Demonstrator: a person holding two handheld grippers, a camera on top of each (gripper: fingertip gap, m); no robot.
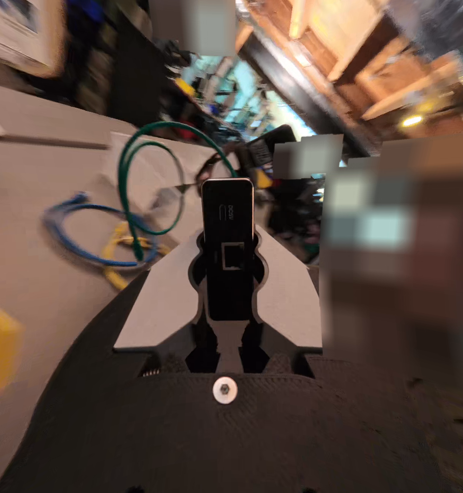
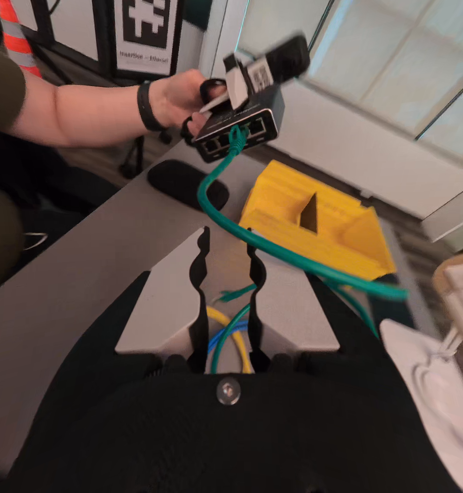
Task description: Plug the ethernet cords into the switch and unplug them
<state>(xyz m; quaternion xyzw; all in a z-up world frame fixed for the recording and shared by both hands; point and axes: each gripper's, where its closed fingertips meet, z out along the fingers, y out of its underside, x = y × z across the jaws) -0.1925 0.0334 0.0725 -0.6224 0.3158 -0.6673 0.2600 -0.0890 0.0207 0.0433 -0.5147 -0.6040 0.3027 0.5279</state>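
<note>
Black rectangular metal switch sits clamped in the left tool, centre frame; a green ethernet cord is plugged into it. Right tool gapes apart, holding nothing, above the grey counter.

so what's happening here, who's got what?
The left gripper is clamped on the black switch, held up above the table. A green cable is plugged into one of its front ports. The right gripper is open and holds nothing, a little way short of the switch. The blue cable and yellow cable lie loose on the table.
</note>
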